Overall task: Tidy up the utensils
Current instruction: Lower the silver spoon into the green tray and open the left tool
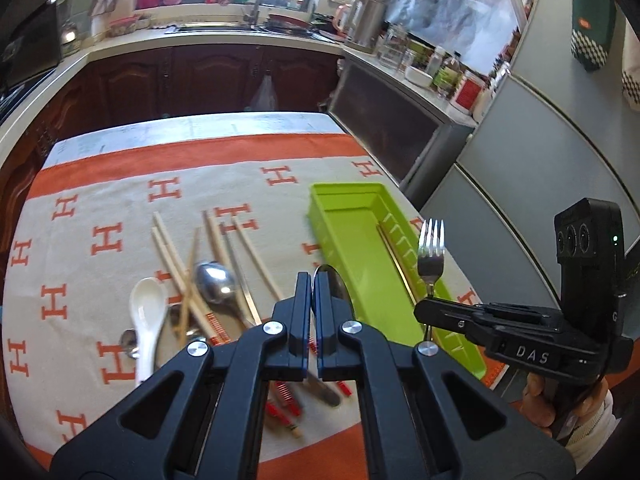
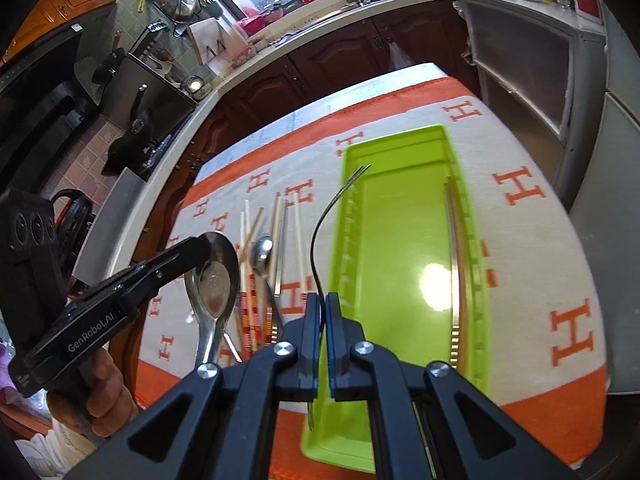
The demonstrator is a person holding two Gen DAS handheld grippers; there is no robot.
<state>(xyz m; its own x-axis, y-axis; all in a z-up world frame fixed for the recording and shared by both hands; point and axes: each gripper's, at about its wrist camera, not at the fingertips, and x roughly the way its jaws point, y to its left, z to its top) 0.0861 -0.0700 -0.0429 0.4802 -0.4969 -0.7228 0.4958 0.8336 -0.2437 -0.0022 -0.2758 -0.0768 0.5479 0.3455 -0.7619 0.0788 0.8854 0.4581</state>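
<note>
The left gripper (image 1: 313, 280) is clamped on a metal spoon (image 2: 216, 276), held up above the cloth (image 1: 120, 184). The right gripper (image 2: 323, 300) is pinched tight on the handle of a fork (image 1: 431, 252), tines pointing up, over the near end of the green tray (image 1: 360, 240) on the right. Left of the tray lie loose chopsticks (image 1: 168, 248), another metal spoon (image 1: 216, 282) and a white spoon (image 1: 146, 312) in a pile. One chopstick (image 2: 456, 264) lies along the tray's right side.

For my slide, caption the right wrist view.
Right gripper holds a fork over the green tray; left gripper holds a spoon.
</note>
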